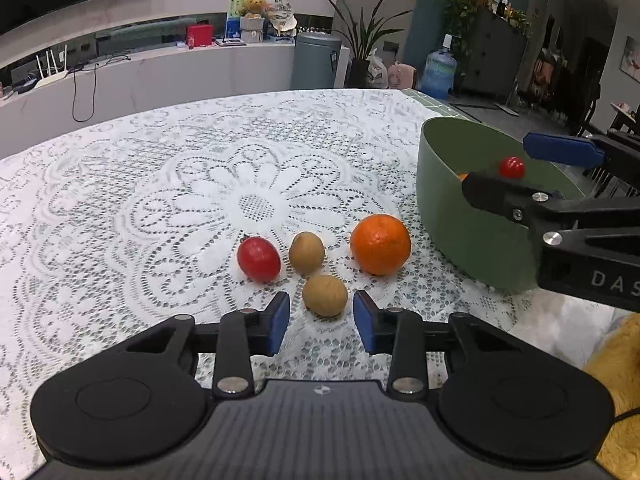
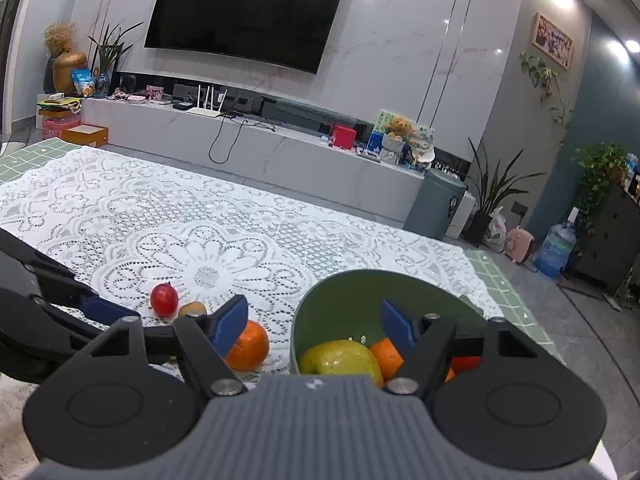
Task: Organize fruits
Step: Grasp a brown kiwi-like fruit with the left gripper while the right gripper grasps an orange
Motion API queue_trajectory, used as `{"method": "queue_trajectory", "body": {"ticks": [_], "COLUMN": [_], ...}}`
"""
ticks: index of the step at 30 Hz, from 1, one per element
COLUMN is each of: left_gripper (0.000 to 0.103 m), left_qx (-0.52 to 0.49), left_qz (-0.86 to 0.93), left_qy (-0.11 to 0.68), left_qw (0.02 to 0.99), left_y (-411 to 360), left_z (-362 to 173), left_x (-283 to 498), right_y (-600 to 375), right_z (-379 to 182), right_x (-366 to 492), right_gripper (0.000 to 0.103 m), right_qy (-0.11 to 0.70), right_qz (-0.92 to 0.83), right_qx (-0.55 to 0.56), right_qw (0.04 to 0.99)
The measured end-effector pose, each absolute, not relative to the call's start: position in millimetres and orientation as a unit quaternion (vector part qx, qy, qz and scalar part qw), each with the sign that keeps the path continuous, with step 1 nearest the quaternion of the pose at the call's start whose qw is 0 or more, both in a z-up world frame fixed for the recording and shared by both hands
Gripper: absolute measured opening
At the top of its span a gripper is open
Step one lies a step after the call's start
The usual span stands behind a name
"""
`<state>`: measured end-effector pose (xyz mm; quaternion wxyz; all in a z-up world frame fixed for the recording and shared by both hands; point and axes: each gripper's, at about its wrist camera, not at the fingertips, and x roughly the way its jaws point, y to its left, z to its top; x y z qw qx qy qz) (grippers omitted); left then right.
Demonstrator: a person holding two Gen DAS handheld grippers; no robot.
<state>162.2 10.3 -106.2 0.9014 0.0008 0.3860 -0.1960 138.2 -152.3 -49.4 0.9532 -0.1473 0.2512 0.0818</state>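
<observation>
On the lace tablecloth (image 1: 160,200) lie a red fruit (image 1: 258,259), two small brown fruits (image 1: 307,252) (image 1: 325,295) and an orange (image 1: 380,244). My left gripper (image 1: 321,322) is open, its blue pads just short of the nearer brown fruit. A green bowl (image 1: 460,208) stands at the right; it holds a yellow-green apple (image 2: 340,360), oranges (image 2: 386,354) and other fruit. My right gripper (image 2: 314,322) is open over the bowl's near rim (image 2: 304,312). A small red fruit (image 1: 512,167) shows in mid-air between its fingers above the bowl.
The table's far edge meets a green mat (image 1: 434,104). Beyond are a grey TV console (image 2: 256,148), a grey bin (image 2: 436,204), plants (image 2: 494,192) and a water jug (image 2: 556,248). A yellow furry thing (image 1: 620,392) lies at the table's right near side.
</observation>
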Motion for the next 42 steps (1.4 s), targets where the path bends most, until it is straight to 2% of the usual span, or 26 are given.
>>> {"method": "queue_trajectory", "body": {"ticks": [2,11,16,24,31,34,42], "left_gripper": [0.037,0.031,0.03,0.03,0.03,0.03,0.03], "left_qx": [0.002,-0.01,-0.002,-0.034,-0.052,-0.055,-0.049], "left_qz": [-0.201,-0.203,-0.196,-0.145,-0.119,-0.113,-0.12], "left_qy": [0.388,0.392,0.387,0.377,0.379,0.376,0.379], "left_qw": [0.899,0.897,0.901,0.914,0.916,0.918,0.916], "left_y": [8,7,6,36,51,54,48], "left_z": [-109,-116,-114,-87,-78,-77,-80], "left_x": [166,172,171,166,163,162,163], "right_y": [-153,-153,-144,-125,-86,-76,-73], "right_z": [-51,-56,-59,-61,-87,-102,-116], "right_x": [141,146,144,137,135,141,153], "right_gripper": [0.064,0.059,0.051,0.049,0.048,0.039,0.038], "right_qy": [0.258,0.266,0.26,0.252,0.257,0.261,0.28], "right_qz": [0.084,0.099,0.111,0.156,0.182,0.166,0.148], "right_qx": [-0.142,-0.138,-0.164,-0.217,-0.339,-0.376,-0.385], "right_qw": [0.952,0.949,0.945,0.93,0.887,0.874,0.867]}}
